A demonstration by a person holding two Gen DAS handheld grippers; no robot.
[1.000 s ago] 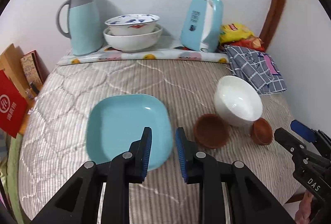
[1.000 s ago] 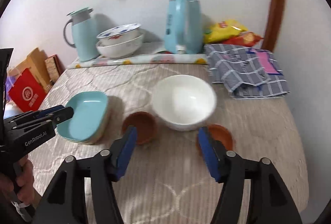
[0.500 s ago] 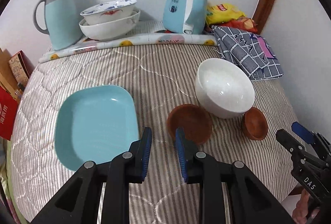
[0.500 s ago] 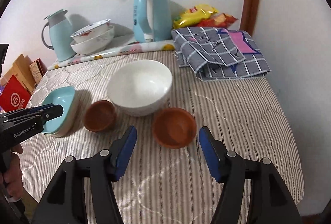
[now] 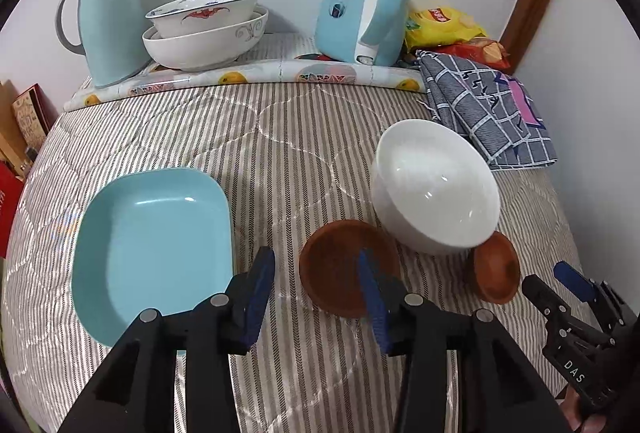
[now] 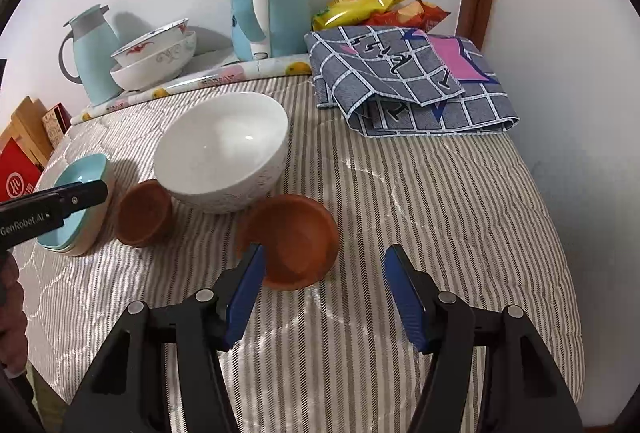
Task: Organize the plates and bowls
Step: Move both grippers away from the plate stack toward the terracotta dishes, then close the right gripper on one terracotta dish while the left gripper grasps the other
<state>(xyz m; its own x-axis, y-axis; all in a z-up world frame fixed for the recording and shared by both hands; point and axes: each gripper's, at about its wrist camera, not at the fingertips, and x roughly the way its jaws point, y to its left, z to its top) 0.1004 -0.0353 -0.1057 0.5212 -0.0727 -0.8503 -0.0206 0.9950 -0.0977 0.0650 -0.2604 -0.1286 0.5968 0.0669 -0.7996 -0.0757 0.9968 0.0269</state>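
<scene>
Only the right wrist view shows the blue plate stacked on 2 others. "GenRobot.AI" marks the left gripper, "DAS" the right gripper; both jaws gape empty.

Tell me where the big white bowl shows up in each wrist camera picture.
Left wrist: big white bowl sits right of centre, behind both brown dishes.
Right wrist: the bowl sits left of centre, just behind the brown dishes.
Shared landmark: blue electric kettle standing by the back wall.
</scene>
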